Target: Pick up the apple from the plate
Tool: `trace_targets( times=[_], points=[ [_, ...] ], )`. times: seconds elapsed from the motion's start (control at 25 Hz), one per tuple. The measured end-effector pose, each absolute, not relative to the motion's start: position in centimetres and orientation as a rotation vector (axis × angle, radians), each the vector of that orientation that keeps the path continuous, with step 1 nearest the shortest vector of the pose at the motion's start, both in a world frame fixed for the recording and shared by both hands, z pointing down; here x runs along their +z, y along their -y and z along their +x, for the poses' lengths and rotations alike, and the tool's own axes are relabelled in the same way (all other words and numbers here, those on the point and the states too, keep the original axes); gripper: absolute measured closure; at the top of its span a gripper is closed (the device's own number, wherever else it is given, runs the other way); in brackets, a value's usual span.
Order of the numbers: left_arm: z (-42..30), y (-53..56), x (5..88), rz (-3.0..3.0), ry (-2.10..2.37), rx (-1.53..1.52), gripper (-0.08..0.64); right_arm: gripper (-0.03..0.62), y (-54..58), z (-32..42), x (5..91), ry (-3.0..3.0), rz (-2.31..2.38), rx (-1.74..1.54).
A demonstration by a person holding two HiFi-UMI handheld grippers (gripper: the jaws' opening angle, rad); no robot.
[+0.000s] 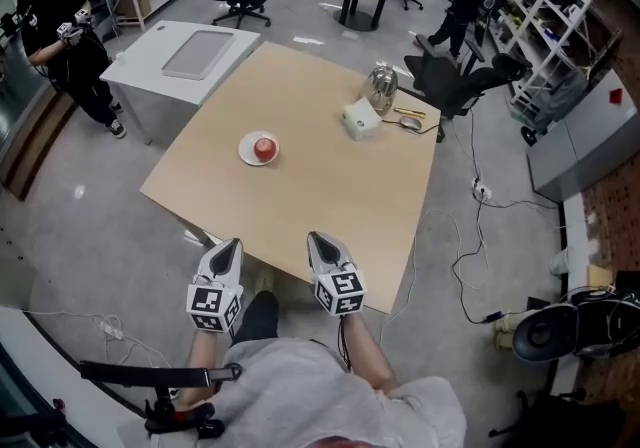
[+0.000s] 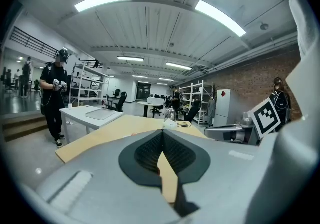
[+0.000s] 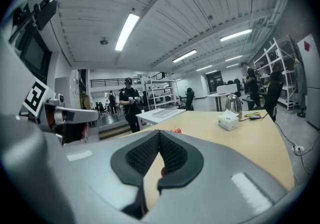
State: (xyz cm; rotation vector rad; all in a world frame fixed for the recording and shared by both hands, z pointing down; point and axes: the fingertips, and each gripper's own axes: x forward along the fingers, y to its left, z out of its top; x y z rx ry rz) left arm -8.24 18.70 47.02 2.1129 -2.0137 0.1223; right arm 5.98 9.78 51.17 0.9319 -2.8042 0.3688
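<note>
Here the jaws of both tools are seen pressed together with nothing between them: the left gripper and the right gripper are held side by side at the near edge of the wooden table. Bare tabletop is left open between them and the apple, which is set on a small white plate toward the table's left side, well apart from both. In the right gripper view only the apple's red top is shown above the jaws, and the plate is hidden. A white box and a metal kettle are placed farther back on the right, well clear of the apple; chairs, a white desk and floor cables are ranged around the table
</note>
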Motion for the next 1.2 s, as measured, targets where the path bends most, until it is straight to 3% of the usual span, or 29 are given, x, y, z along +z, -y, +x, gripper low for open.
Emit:
trace_targets(
  times=[1.2],
  points=[
    [-21.3,-2.4,51.4,2.092,1.914,0.154,0.541,0.586,7.5,-7.6,54.5,2.686,0.919,0.169]
  ],
)
